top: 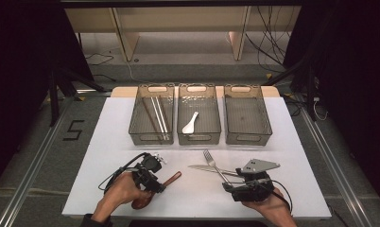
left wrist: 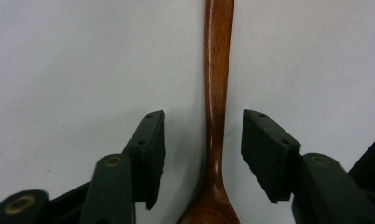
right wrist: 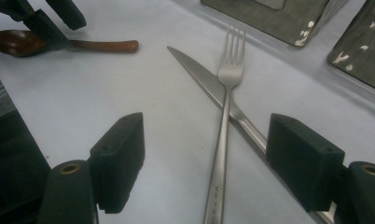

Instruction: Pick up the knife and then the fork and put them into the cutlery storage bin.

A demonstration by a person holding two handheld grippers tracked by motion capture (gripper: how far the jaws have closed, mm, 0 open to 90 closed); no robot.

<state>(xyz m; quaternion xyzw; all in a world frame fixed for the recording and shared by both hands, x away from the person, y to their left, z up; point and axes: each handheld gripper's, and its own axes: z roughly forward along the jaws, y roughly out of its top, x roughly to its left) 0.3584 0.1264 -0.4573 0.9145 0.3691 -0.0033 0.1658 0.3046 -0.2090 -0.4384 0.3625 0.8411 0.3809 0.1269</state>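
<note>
White table (top: 107, 142) first: three mesh bins across the far edge look like one bin per utensil type. Left bin (top: 151, 115) holds chopsticks (top: 156, 113), middle bin (top: 199, 115) holds a white spoon (top: 190, 123), right bin (top: 247, 115) has nothing visible inside. My read is a sorting job, loose pieces near the hands still to go.

Left gripper (top: 156, 184) is down over the wooden spoon (left wrist: 217, 93). Jaws about half spread and straddling the neck, clear gap either side, pads not touching. Bowl sits at the finger roots, handle runs straight out past the fingertips. Long axis lies parallel to the fingers, so a squeeze should land square across the thin neck.

Right gripper (right wrist: 204, 163): jaws wide, nothing held. Fork (right wrist: 225, 121) lies between its fingers, tines pointing away, crossed over the knife (right wrist: 204, 79), whose handle passes under the right finger.
</note>
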